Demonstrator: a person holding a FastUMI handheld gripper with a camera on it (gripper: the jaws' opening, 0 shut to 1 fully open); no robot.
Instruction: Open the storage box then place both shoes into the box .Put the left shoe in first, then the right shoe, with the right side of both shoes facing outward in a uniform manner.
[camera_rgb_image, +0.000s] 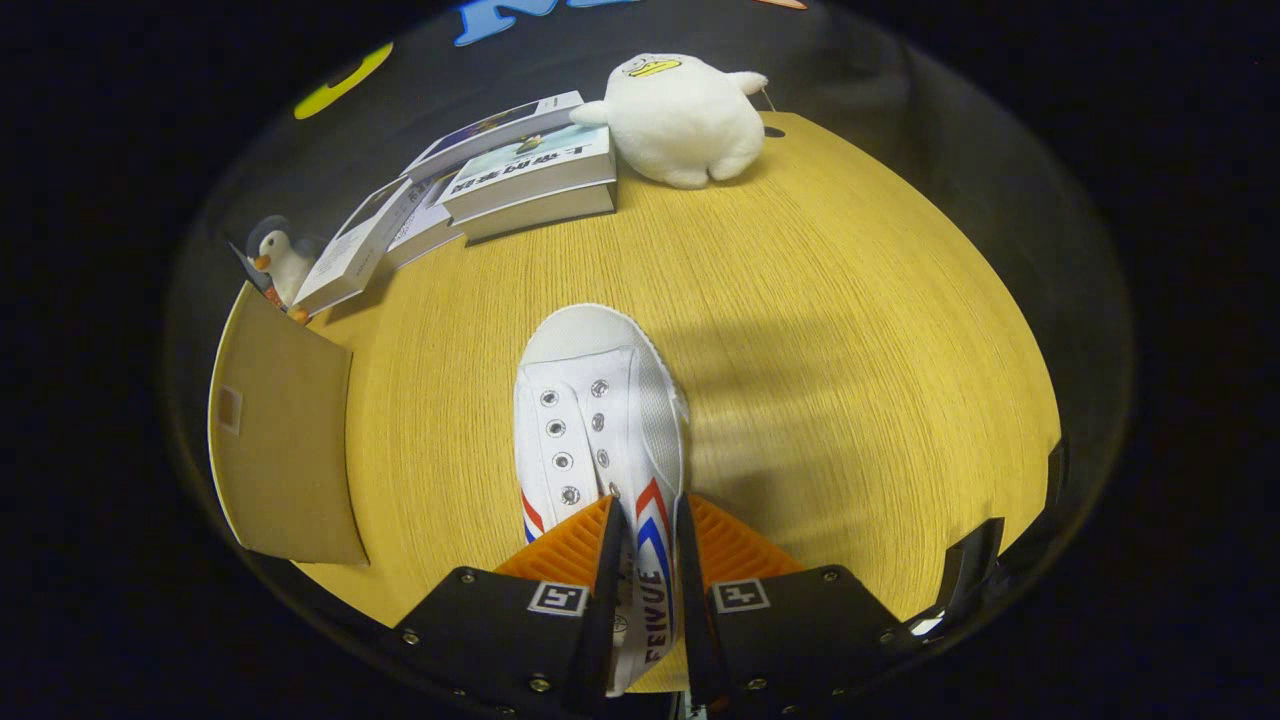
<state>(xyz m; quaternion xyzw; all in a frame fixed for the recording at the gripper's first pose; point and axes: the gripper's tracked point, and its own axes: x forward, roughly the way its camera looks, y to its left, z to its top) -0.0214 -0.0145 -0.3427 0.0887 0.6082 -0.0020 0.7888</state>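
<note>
One white shoe (598, 420) lies on the one wooden table (850, 330), and one gripper (648, 540) has two fingers closed against its side wall, one on each face. There are two plush toys: one white duck (685, 120) and one small penguin (278, 258). The books (530, 175) number perhaps four, though the overlapping pile makes the count uncertain. One brown cardboard flap (280, 450) stands beside the table.

gripper-mounted fisheye, looking steeply down along fingers (610, 560), close over table (850, 330)
</note>
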